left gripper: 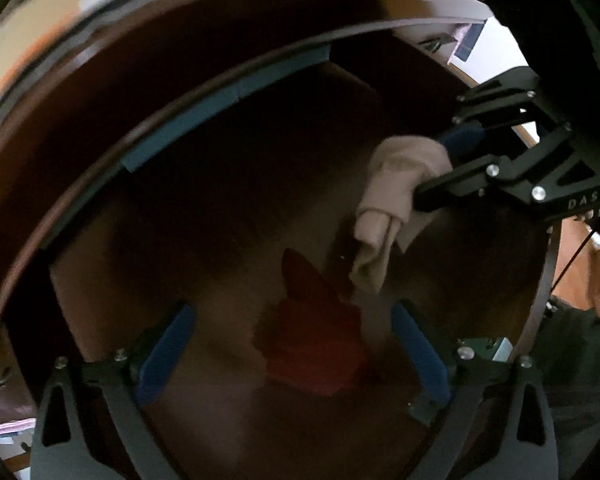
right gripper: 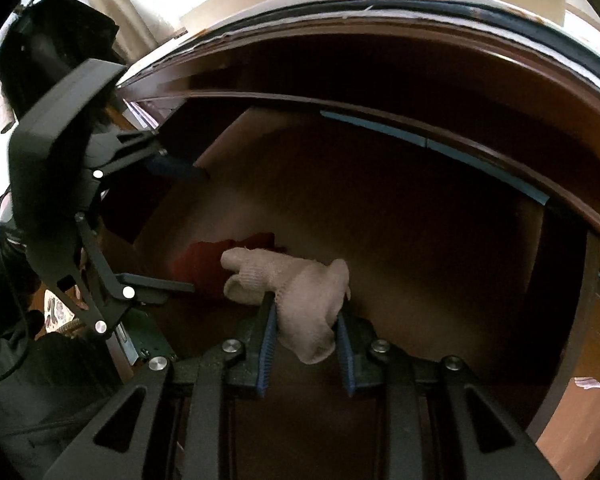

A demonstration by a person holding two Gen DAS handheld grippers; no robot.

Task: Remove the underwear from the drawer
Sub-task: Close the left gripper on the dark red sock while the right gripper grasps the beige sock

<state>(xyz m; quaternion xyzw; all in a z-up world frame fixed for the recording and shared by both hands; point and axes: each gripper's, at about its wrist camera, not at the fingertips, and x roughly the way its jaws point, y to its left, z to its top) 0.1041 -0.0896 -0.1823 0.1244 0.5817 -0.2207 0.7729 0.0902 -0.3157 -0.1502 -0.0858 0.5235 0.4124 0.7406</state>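
My right gripper (right gripper: pixel 306 344) clamps beige underwear (right gripper: pixel 300 292) above the drawer (right gripper: pixel 420 240) floor; my left gripper (left gripper: pixel 292 352) gapes over red cloth (left gripper: pixel 312 344).

**Black frames, blue pads, silver screws**

The left tool (left gripper: pixel 292 356) is a matte black frame of flat linkage bars with triangular cut-outs near its base. Its fingers (left gripper: pixel 168 354) carry ribbed blue pads, and round silver screw heads mark the pivots. The right tool (right gripper: pixel 306 344) has the same black frame, triangular openings, silver screws and ribbed blue pads (right gripper: pixel 268 344). Seen from the left wrist camera, its side plate bears pale letters reading "DAS", and a thin black cable runs just below it. A bulky black housing sits behind each linkage.
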